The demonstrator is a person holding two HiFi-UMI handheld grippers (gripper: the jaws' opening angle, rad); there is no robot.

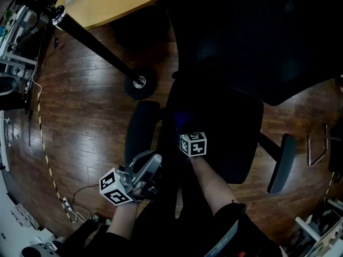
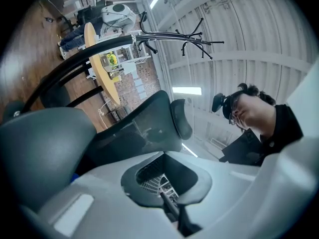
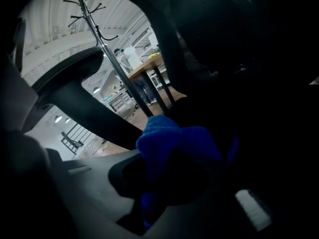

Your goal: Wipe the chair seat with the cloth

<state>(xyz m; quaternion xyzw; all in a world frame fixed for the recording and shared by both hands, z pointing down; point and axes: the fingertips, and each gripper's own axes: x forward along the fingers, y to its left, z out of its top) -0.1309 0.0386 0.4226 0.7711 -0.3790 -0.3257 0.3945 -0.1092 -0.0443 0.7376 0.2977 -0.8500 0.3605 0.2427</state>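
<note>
Right claw [image 3: 172, 183] clamped on blue cloth [image 3: 174, 151], cloth bunched between jaws, at left part of chair seat [image 1: 225, 127]; contact unclear; left claw [image 2: 172, 208] closed, empty, beside armrest [image 1: 140, 130]; head view gives cloth only as faint blue patch; right gripper view shows it plainly.

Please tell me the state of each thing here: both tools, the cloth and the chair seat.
Left tool: shut, nothing between its jaws, held beside the armrest.
Right tool: shut on the cloth, over the seat.
Cloth: blue, bunched up in the right tool.
Chair seat: black; too dark to tell whether the cloth touches it.
</note>
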